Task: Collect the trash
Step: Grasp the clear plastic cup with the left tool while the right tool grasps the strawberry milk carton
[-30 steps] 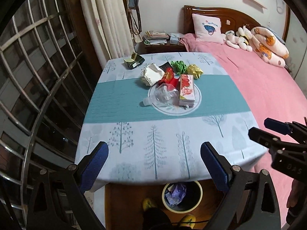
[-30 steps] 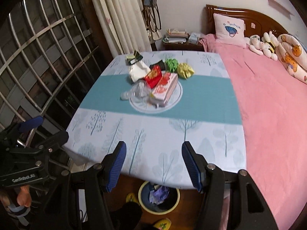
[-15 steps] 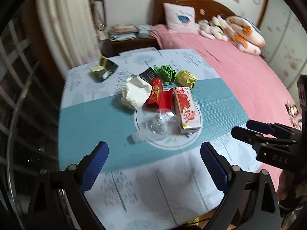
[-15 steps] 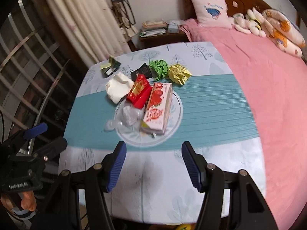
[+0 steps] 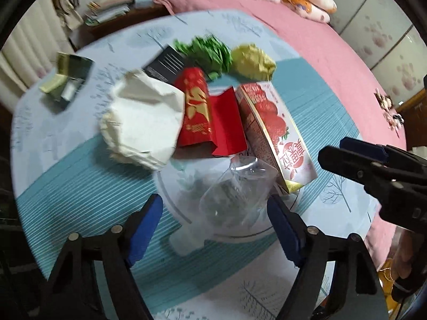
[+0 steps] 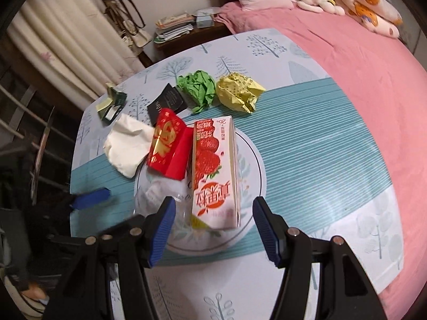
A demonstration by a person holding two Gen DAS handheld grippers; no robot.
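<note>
A pile of trash lies mid-table around a plate (image 5: 170, 194): a crushed clear plastic bottle (image 5: 237, 194), a strawberry milk carton (image 5: 275, 130), a red envelope (image 5: 202, 114), crumpled white paper (image 5: 144, 125), green paper (image 5: 208, 50) and yellow paper (image 5: 252, 61). My left gripper (image 5: 214, 226) is open, its fingers either side of the bottle. My right gripper (image 6: 214, 232) is open, just short of the near end of the carton (image 6: 216, 170), with the bottle (image 6: 157, 192) by its left finger.
A small green box (image 5: 66, 80) and a black card (image 5: 165, 65) lie at the table's far side. A pink bed (image 6: 347, 53) runs along the right. A nightstand with papers (image 6: 176, 26) and curtains (image 6: 61, 45) stand behind the table.
Both grippers have moved forward from the table's near edge and down toward the plate. The floor bin has dropped out of view. The trash has not moved.
</note>
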